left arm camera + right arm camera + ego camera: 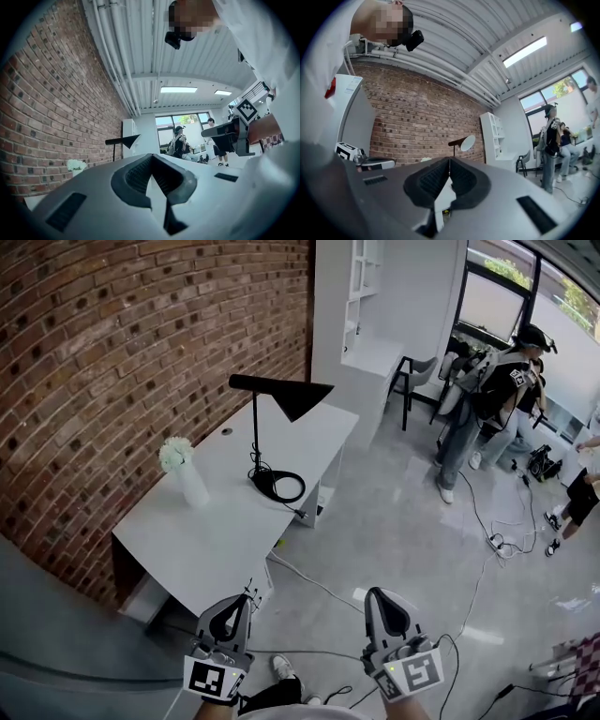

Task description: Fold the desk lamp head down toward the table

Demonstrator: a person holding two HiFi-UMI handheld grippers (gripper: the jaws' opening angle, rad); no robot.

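**Left gripper** [231, 613] and **right gripper** [386, 607]: each has its jaws pressed together with nothing between the pads. The left gripper view and the right gripper view both show the ribbed pads meeting at the tips. In the head view both grippers are held low, side by side and well apart from the desk lamp [272, 418], short of the near end of the white worktop [202, 540] on which it stands.

**Desk lamp:** black and upright. A thin stem [255, 432] rises from a round base [264, 482], and the conical lamp head [295, 397] juts out level at the top, not yet folded down. The lamp also appears far off past the left gripper [151, 157] in its own view [123, 140], and past the right gripper [450, 161] in its own view [461, 143].

**Around the lamp:**
- A cable [289, 487] lies coiled against the base and trails off the worktop's edge.
- A vase of white flowers [180, 465] stands near the lamp, on its brick wall [122, 352] side.
- Other people stand well beyond the lamp, by the windows.

**Hazards, as judged from this moment:**
- *Jaws not opened.* The approach is not yet made. If the jaws are not spread before reaching the head, they would strike it instead of taking hold.
- *Tipping or sliding.* The base looks small under a tall, slim stem. A downward push on the head with the stem or base unsteadied could tip the lamp or slide it along the worktop.
- *Cable snag.* A gripper or the moving base could catch the coiled cable and drag the lamp off line.
- *Vase.* A wide sweep on the wall side of the lamp could knock the vase over.
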